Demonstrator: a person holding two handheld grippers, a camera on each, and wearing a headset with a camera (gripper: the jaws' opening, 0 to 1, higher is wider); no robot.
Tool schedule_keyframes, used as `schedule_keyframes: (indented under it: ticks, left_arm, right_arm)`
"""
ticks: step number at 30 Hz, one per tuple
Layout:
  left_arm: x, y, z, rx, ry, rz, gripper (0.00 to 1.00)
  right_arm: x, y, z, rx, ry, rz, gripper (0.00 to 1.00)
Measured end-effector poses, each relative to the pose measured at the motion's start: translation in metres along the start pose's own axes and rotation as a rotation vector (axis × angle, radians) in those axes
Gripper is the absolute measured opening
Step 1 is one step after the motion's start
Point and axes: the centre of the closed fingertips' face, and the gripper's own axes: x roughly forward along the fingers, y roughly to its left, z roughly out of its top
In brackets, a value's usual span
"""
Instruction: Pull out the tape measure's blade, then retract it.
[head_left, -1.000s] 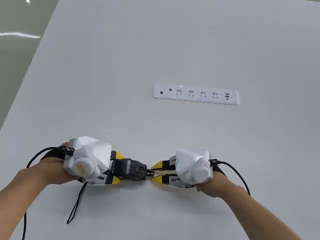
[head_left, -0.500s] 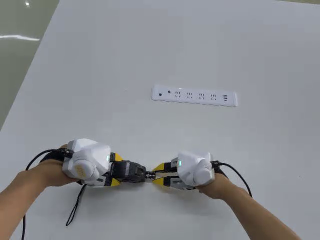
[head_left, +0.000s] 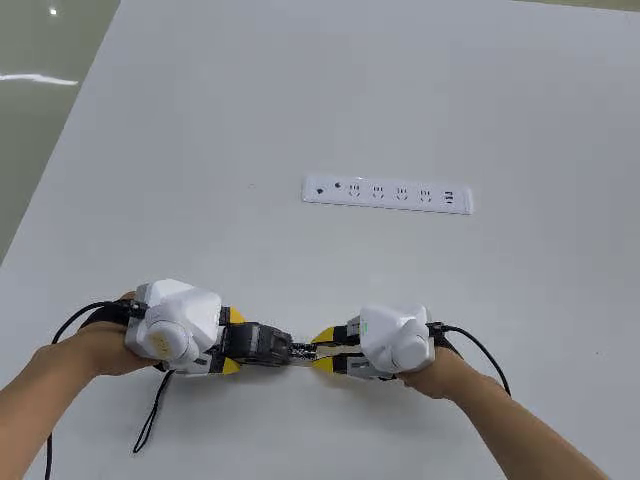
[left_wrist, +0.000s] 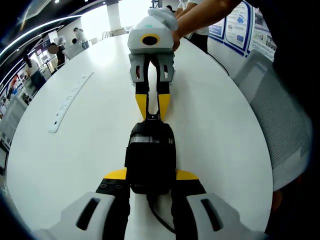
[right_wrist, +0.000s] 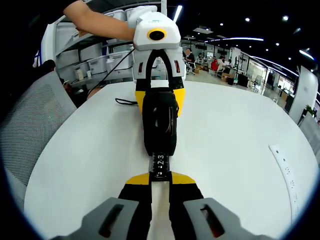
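Jaws on the left gripper (left_wrist: 151, 175) clamp the chunky black tape measure (left_wrist: 150, 150) between them, right gripper (right_wrist: 160, 179) pinching its short numbered blade (right_wrist: 160, 163).

We look down on a broad white tabletop (head_left: 300, 100). A white power strip (head_left: 387, 194) lies on it, at about 1 o'clock from the middle of the head view. At 10 o'clock, past the tabletop's edge, a glossy grey-green floor (head_left: 40, 90) reflects lamps. In the gripper views we see a grey mesh chair (left_wrist: 280, 115) beside the tabletop, blue posters (left_wrist: 235, 25) on a wall, shelves with boxes (right_wrist: 100, 60), strip lights (right_wrist: 177, 12) on a dark ceiling, and distant people (right_wrist: 215, 65).
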Motion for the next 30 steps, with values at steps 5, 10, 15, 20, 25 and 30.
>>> schedule_keyframes:
  ticks: [5, 10, 15, 20, 25, 30]
  left_arm:
    - [0.000, 0.000, 0.000, -0.002, 0.001, 0.002, 0.27]
    - [0.000, 0.000, 0.000, -0.007, -0.001, -0.003, 0.27]
    - [0.001, 0.001, 0.001, -0.010, -0.001, -0.005, 0.27]
    - [0.001, 0.001, 0.001, -0.010, 0.001, -0.006, 0.27]
    - [0.001, 0.001, 0.001, -0.012, 0.003, -0.008, 0.27]
    - [0.001, 0.001, 0.000, -0.010, 0.006, -0.007, 0.27]
  right_arm:
    - [-0.003, 0.000, -0.001, -0.001, 0.004, -0.003, 0.10]
    - [-0.005, 0.001, -0.004, 0.000, 0.010, -0.004, 0.10]
    - [-0.009, 0.001, -0.008, 0.004, 0.016, -0.002, 0.10]
    - [-0.013, 0.002, -0.012, 0.007, 0.020, -0.003, 0.10]
    - [-0.016, 0.002, -0.014, 0.010, 0.021, -0.004, 0.10]
    - [-0.018, 0.002, -0.016, 0.008, 0.024, -0.005, 0.10]
